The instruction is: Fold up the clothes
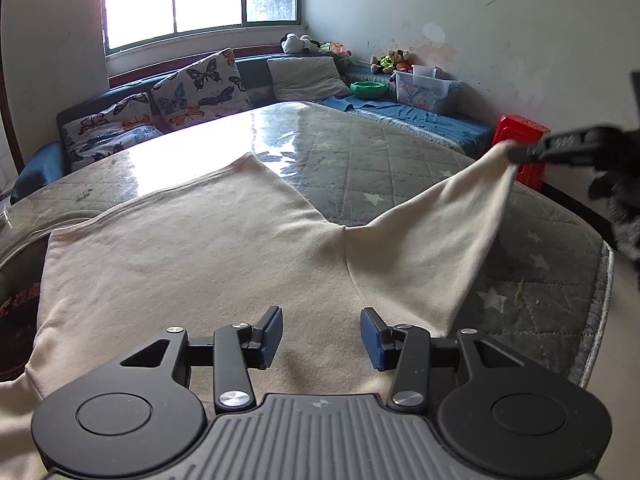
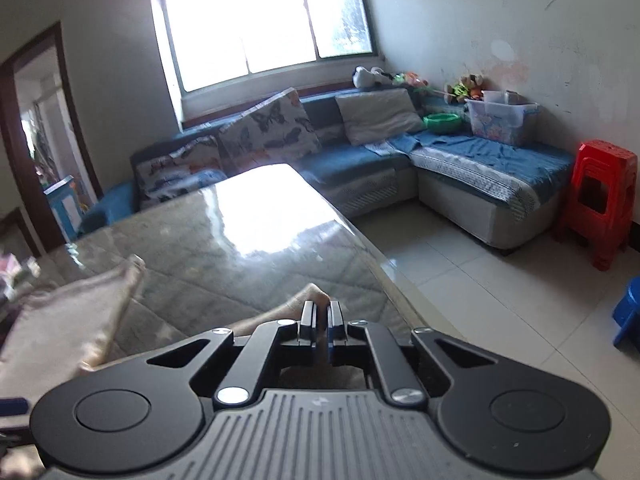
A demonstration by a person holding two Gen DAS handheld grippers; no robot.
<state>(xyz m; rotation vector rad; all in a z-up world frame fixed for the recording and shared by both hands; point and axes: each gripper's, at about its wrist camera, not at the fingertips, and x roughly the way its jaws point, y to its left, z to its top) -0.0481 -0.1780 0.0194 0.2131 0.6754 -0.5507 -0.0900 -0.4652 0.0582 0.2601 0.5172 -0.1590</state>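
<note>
A quilted table (image 1: 400, 148) is carrying the cream garment (image 1: 200, 248). The right gripper (image 1: 516, 155) is pinching its sleeve; the left gripper (image 1: 321, 336) is hovering, jaws apart. Best carrying the sleeve leftward, taut

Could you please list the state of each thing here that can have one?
Left gripper: open, above the cloth, holding nothing.
Right gripper: shut on the sleeve.
Cream garment: spread flat on the table.
Sleeve: lifted off the table.
Red stools: stacked.
</note>
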